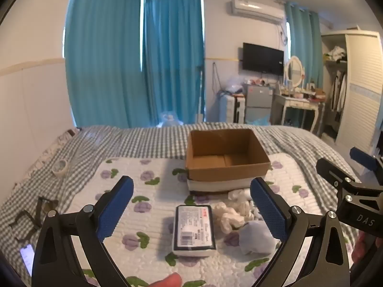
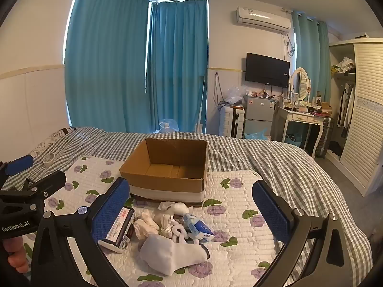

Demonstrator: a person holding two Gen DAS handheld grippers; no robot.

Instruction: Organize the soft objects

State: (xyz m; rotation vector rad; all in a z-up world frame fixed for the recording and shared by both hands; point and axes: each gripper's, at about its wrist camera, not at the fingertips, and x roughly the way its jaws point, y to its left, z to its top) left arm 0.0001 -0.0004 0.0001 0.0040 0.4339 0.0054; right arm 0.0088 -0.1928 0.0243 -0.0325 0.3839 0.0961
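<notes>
Soft stuff is all heaped on the flowery quilted mat (image 2: 239, 191) on the bed, just in front of the open cardboard box (image 2: 167, 167), which looks empty from where I'm standing. Both grippers hang above the near edge of the pile, tilted down a bit, jaws spread wide with nothing in either. The left gripper (image 1: 191, 208) has the wrapped tissue pack (image 1: 194, 229) lying pretty much dead centre between its fingers, long axis running away from it toward the box, so it'd close across the short sides. The right gripper (image 2: 189, 210) is more over the pale grey sock (image 2: 167, 253), which lies crossways in front of it, toe end left. My guess is each one takes whatever's straight ahead. Harder to read: the crumpled white cloth bits (image 2: 155, 220) are a tangle and I can't tell how many pieces, a small blue-and-white packet (image 2: 198, 229) is half buried there, and the right gripper's left finger covers part of the tissue pack.
</notes>
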